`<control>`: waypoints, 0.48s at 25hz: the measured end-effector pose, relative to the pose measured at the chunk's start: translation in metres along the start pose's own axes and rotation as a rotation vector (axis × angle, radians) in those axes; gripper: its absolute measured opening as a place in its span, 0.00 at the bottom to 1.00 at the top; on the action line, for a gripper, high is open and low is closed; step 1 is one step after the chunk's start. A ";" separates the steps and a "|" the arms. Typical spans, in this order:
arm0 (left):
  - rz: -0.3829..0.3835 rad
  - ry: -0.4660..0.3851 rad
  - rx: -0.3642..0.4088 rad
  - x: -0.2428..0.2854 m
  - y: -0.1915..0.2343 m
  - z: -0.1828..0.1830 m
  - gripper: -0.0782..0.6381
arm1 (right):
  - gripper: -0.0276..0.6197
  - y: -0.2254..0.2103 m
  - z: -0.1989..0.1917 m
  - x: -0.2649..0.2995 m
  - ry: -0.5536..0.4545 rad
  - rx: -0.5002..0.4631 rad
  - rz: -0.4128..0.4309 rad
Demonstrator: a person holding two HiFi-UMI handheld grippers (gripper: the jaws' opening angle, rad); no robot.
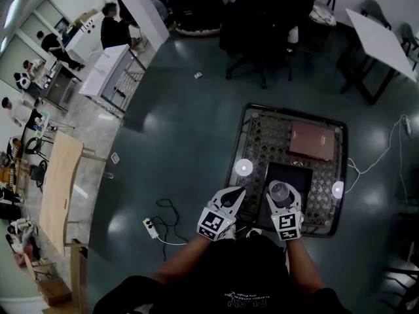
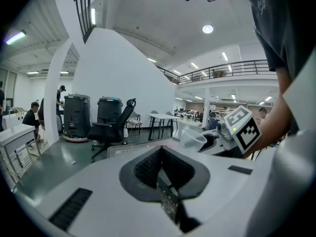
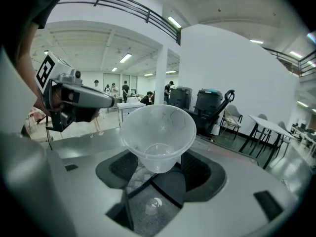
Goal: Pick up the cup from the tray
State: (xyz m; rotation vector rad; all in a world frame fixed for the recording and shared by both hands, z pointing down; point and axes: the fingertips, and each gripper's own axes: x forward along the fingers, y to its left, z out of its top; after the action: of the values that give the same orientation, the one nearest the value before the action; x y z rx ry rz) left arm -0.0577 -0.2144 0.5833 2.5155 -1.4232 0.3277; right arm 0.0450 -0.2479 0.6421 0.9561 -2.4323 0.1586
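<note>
A clear plastic cup (image 1: 280, 190) is held in my right gripper (image 1: 283, 197), just above the near edge of a dark tray (image 1: 300, 174). In the right gripper view the cup (image 3: 158, 127) stands upright and empty, its base pinched in my right gripper (image 3: 159, 166), with the tray below. My left gripper (image 1: 237, 192) hovers to the left of the cup, its jaws shut with nothing between them. The left gripper view shows its closed tips (image 2: 160, 153) and, to the right, the cup (image 2: 192, 138) in the other gripper.
The tray lies on a low patterned table (image 1: 260, 142) with a dark frame. A reddish-brown book (image 1: 311, 140) rests at the table's far right. Office chairs (image 1: 258, 31) and a white table (image 1: 380, 41) stand beyond. A power strip (image 1: 150, 227) and cable lie on the floor to the left.
</note>
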 end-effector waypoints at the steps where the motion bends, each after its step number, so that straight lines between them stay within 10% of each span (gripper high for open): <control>1: -0.001 -0.013 0.004 0.000 0.001 0.005 0.12 | 0.47 -0.001 0.010 -0.002 -0.022 -0.002 -0.006; 12: 0.001 -0.143 0.025 0.001 0.010 0.053 0.12 | 0.47 -0.014 0.092 -0.026 -0.225 -0.036 -0.077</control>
State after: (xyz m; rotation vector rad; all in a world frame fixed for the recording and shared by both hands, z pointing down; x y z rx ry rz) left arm -0.0616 -0.2364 0.5340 2.6046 -1.4802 0.1703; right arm 0.0317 -0.2694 0.5487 1.1017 -2.5853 -0.0218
